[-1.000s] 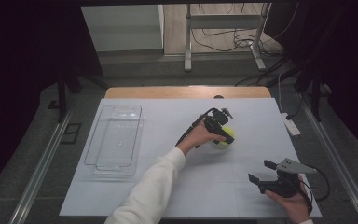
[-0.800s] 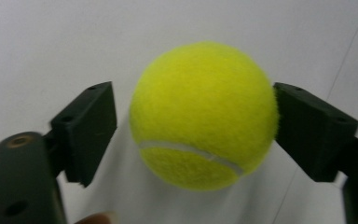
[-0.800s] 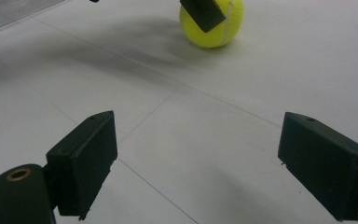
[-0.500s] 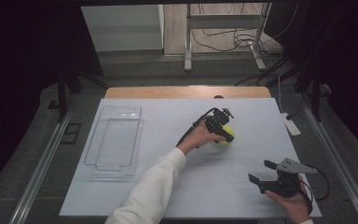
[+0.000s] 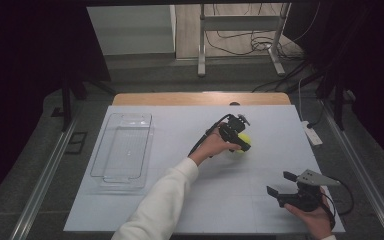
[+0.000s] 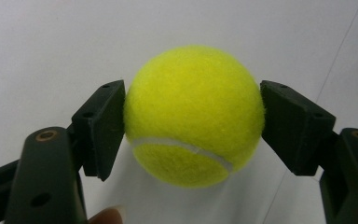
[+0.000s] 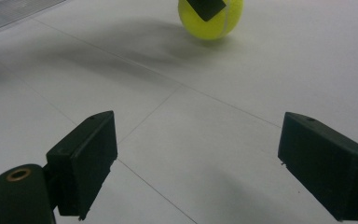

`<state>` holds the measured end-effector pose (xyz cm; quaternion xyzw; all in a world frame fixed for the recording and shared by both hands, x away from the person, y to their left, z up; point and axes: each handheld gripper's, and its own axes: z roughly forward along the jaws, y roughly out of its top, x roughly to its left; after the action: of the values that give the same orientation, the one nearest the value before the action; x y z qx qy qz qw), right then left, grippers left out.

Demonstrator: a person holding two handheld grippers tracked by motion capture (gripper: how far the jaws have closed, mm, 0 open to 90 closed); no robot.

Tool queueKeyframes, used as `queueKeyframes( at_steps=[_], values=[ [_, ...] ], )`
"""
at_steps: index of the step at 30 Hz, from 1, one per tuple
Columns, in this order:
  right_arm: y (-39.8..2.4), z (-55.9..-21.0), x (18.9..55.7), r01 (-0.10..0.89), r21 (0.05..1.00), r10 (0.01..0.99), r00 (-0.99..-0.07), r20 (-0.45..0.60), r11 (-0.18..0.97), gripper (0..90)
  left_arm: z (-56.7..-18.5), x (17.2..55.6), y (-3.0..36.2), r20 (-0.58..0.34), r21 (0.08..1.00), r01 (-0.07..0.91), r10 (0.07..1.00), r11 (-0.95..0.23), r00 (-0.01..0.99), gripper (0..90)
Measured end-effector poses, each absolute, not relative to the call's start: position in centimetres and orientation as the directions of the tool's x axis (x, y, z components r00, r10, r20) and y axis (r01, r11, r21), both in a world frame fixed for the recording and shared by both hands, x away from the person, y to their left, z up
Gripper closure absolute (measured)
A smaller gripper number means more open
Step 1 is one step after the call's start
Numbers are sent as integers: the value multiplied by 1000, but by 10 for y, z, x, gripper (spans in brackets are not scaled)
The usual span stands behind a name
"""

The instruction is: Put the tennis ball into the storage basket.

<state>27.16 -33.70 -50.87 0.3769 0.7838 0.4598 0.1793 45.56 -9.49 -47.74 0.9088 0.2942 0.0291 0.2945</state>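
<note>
The tennis ball (image 6: pixel 193 114) sits squarely between the jaws of the left tool (image 5: pixel 236 136), one pad against each side of it in the left gripper view, so the tool looks clamped on the ball, or at least touching it on both flanks. The high view places the ball (image 5: pixel 243 142) on the tabletop (image 5: pixel 260 200) right of centre, with the left hand (image 5: pixel 214 146) reaching in from the near side. A ball has no long axis, so the grip line through its middle is what counts, and the pads seem to meet it near its widest part. The right tool (image 5: pixel 289 189) rests near the front right corner, jaws wide apart with nothing between them, well apart from the ball. The clear tray (image 5: pixel 124 150) lies at the left side, well away, with bare tabletop between. The left hand is plainly the nearer one, and the room above and toward the tray appears unobstructed.
</note>
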Motion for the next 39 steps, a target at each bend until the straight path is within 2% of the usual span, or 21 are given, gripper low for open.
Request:
queueKeyframes(
  at_steps=[39],
  values=[
    [-336,-509,272,428,854,757,-650,64,296,119,-450,441,-68,-124,620,485,533,-617,837,272]
  ],
)
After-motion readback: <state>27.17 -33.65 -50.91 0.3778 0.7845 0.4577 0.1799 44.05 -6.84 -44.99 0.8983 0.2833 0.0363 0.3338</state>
